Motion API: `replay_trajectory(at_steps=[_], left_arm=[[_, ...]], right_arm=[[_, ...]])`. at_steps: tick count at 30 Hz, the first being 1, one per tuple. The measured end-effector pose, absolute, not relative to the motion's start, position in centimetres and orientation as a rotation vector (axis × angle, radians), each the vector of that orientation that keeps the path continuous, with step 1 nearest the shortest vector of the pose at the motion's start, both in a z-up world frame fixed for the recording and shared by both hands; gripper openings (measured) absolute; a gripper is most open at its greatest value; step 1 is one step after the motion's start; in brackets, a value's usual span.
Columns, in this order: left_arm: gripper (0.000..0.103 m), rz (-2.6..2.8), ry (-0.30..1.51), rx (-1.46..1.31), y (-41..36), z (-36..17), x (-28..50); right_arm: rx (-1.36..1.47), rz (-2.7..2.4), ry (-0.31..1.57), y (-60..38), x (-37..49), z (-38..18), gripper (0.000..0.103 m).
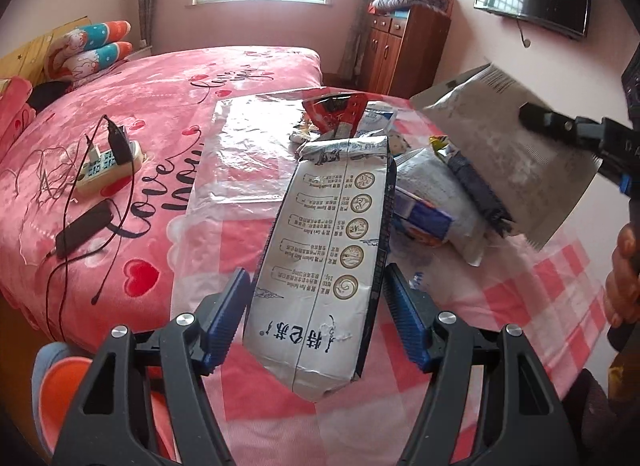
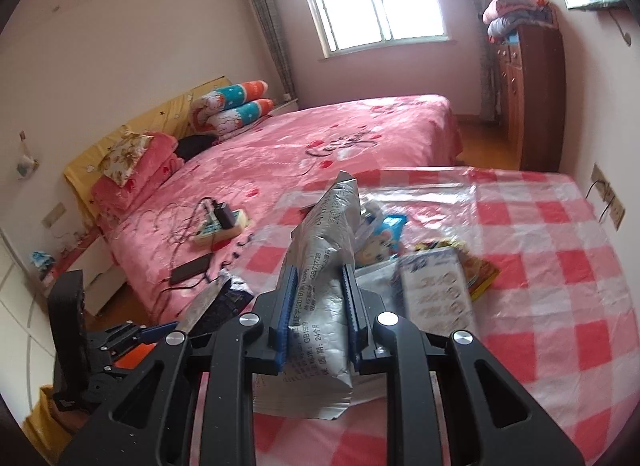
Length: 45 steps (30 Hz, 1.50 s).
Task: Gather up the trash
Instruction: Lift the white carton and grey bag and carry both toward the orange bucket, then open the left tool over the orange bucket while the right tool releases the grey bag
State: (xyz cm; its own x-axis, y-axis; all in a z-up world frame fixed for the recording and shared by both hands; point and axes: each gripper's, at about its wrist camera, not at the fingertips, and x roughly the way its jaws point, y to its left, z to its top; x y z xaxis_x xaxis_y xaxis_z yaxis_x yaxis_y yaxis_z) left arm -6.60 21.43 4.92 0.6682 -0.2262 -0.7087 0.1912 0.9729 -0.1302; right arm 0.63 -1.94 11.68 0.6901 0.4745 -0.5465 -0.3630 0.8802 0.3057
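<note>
My left gripper (image 1: 316, 314) is shut on a white snack bag (image 1: 332, 250) printed with round icons and holds it above the checked table (image 1: 532, 290). My right gripper (image 2: 318, 314) is shut on a silver foil wrapper (image 2: 324, 266) and holds it up; it shows at the right of the left wrist view (image 1: 500, 153). A pile of wrappers (image 1: 424, 201) lies on the table beyond both grippers, with a red packet (image 1: 340, 109) at the back. In the right wrist view the pile includes a blue cartoon packet (image 2: 384, 238) and a yellow packet (image 2: 480, 270).
A bed with a pink cover (image 1: 120, 153) stands left of the table, with a power strip (image 1: 108, 165), cables and a black power bank (image 1: 82, 227) on it. A wooden cabinet (image 1: 400, 53) stands by the far wall. An orange bin (image 1: 68, 386) is low at the left.
</note>
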Motion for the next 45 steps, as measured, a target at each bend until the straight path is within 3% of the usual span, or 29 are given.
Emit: replay_trajectory(at_steps=[11,19,32,33,36,40,45], left_arm=[[0.069,-0.159,0.776,-0.121,25.6,5.6,-12.0],[0.069,0.046,0.777,-0.167,32.9,4.4,-17.2],[0.069,0.419,0.807,-0.379,43.0,-1.4,-21.4],[0.069,0.439,0.808,-0.397,43.5,-2.0,-21.6],[0.07,0.47,0.792,-0.427,44.1,-2.9,-22.4],[0.072,0.497,0.743,-0.438,44.9,-3.2,-23.7],[0.076,0.482,0.643,-0.377,44.0,-2.0,-24.9]], right_arm=[[0.218,0.68,0.74,4.6,-2.2,11.9,0.024],[0.155,0.863,0.816,13.6,-3.7,11.3,0.024],[-0.052,1.094,0.977,30.1,-6.2,4.9,0.027],[-0.064,1.097,0.989,30.5,-6.4,4.3,0.031],[-0.079,1.085,1.011,31.0,-6.3,2.7,0.057],[-0.04,1.04,0.992,29.3,-5.2,2.7,0.079],[0.001,1.0,0.848,26.5,-4.9,4.1,0.092]])
